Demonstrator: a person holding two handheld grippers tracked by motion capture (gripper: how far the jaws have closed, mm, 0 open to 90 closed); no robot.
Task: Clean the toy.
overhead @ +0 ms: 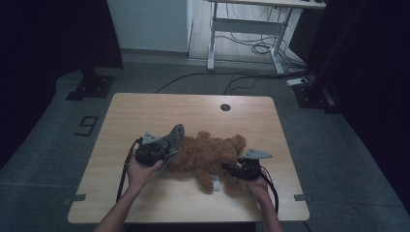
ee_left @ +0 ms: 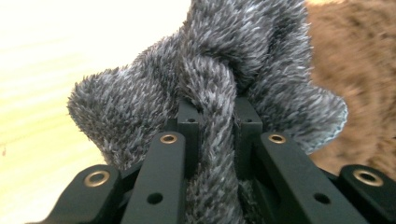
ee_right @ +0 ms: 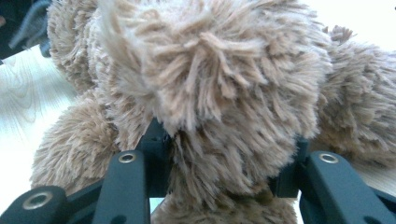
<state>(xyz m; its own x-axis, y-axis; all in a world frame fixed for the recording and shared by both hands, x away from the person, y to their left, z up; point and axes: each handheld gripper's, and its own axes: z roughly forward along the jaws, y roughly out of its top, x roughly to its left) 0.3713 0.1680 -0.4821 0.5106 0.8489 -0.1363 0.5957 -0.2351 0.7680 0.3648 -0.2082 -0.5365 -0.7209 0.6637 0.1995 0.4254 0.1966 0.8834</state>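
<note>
Toward the near edge of the tabletop (overhead: pixel 145 108), roughly midway between its left and right edges, a brown teddy bear (overhead: pixel 208 152) lay on its side, stretched left to right. A grey furry cloth (overhead: pixel 174 136) rested against the bear's left end. The left gripper (overhead: pixel 153 150), held in the person's left hand (overhead: pixel 140 171), sat just left of the bear; its jaws were drawn close together and pinched a fold of the grey cloth (ee_left: pixel 210 93), with brown fur showing just beyond it. The right gripper (overhead: pixel 241 169), held in the right hand (overhead: pixel 258 186), lay at the bear's near right side. Its jaws stood fairly wide and clasped a thick tuft of the bear (ee_right: pixel 215 93) between them, fur pressed against both inner faces. A small white tag (overhead: pixel 216 185) showed beneath the bear, towards the near edge.
</note>
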